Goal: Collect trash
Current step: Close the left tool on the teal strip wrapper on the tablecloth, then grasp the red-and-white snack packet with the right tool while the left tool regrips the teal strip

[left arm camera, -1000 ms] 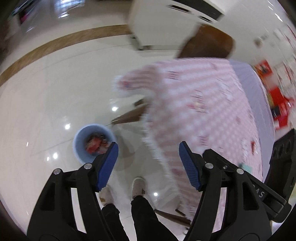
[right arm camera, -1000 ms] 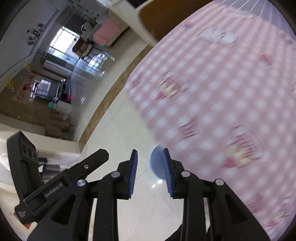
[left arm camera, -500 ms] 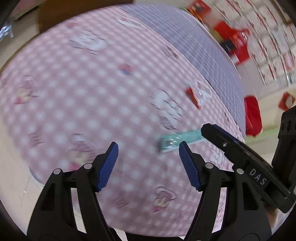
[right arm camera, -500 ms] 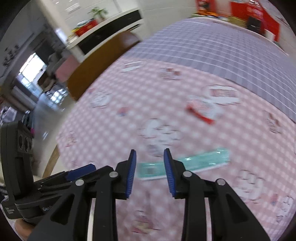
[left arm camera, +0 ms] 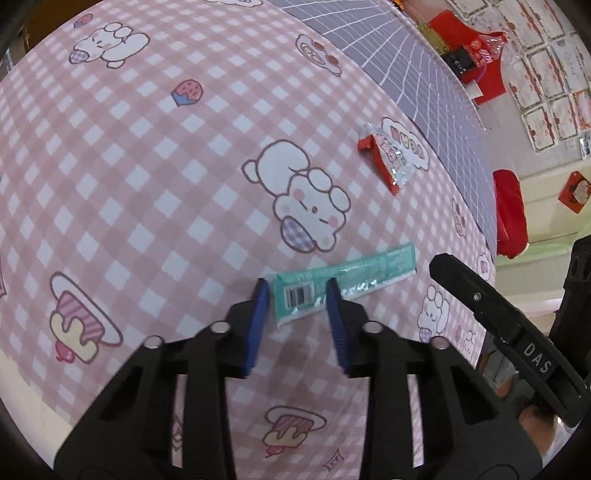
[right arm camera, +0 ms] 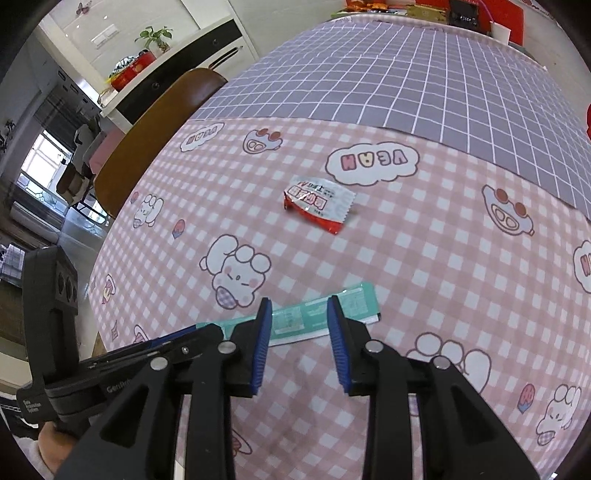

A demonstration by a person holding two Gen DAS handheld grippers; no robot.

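Tablecloth [right arm camera: 424, 258], teal wrapper [right arm camera: 314, 314] partly hidden

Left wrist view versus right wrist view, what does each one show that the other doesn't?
Only the left wrist view shows the barcode on the green wrapper's near end and the red cushion beyond the table edge.

Only the right wrist view shows the brown chair, the potted plant on the white cabinet, and a paper cup at the table's far end.

Both show the green wrapper lying flat ahead of an open tool, the red and white wrapper farther off, and the pink checked tablecloth.
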